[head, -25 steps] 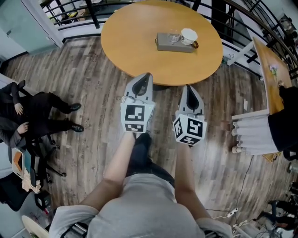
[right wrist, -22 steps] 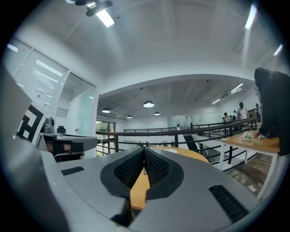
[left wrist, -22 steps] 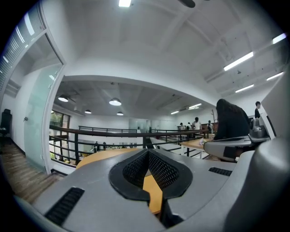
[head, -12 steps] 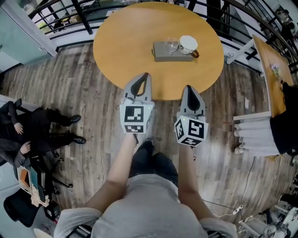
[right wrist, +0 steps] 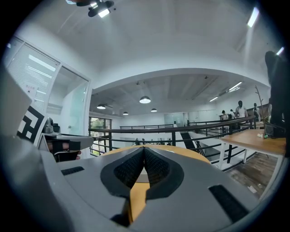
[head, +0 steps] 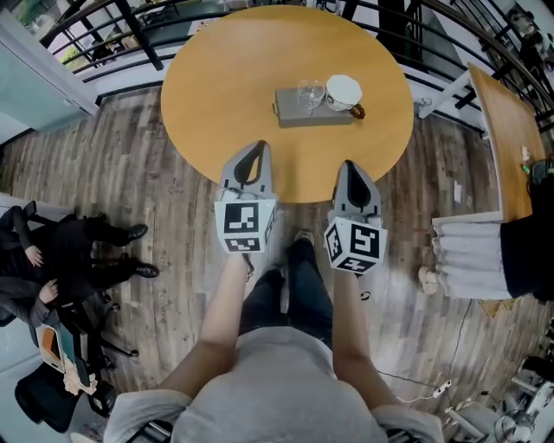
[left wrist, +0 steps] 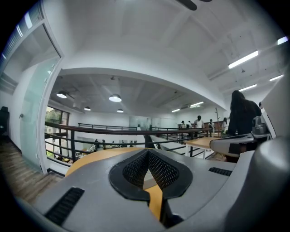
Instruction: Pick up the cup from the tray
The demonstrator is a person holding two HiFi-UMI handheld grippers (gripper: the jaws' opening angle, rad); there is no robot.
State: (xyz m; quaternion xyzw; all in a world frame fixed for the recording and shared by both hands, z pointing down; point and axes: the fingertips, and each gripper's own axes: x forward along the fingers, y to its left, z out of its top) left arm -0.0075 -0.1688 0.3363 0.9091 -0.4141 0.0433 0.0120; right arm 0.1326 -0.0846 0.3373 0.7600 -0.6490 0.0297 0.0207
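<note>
In the head view a grey tray (head: pixel 294 113) lies on the far half of a round wooden table (head: pixel 216 86). On the tray stand a clear glass (head: pixel 310 92) and, to its right, a white cup (head: pixel 344 90) with a brown handle. My left gripper (head: pixel 259 146) and right gripper (head: pixel 348 163) point level at the table, tips over its near edge, well short of the tray. Both are shut with nothing between the pads, as the left gripper (left wrist: pixel 148 152) and right gripper (right wrist: pixel 144 147) views show. The tray is hidden in both gripper views.
A black railing (head: pixel 130 22) runs behind the table. People sit on chairs at the left (head: pixel 69 251). A second wooden table (head: pixel 506 130) and a white folded stand (head: pixel 472 255) are at the right. Wood plank floor lies below.
Both grippers have moved forward together from over the floor to the table's near edge. The table and tray now sit closer in the head view. The jaws stay shut.
</note>
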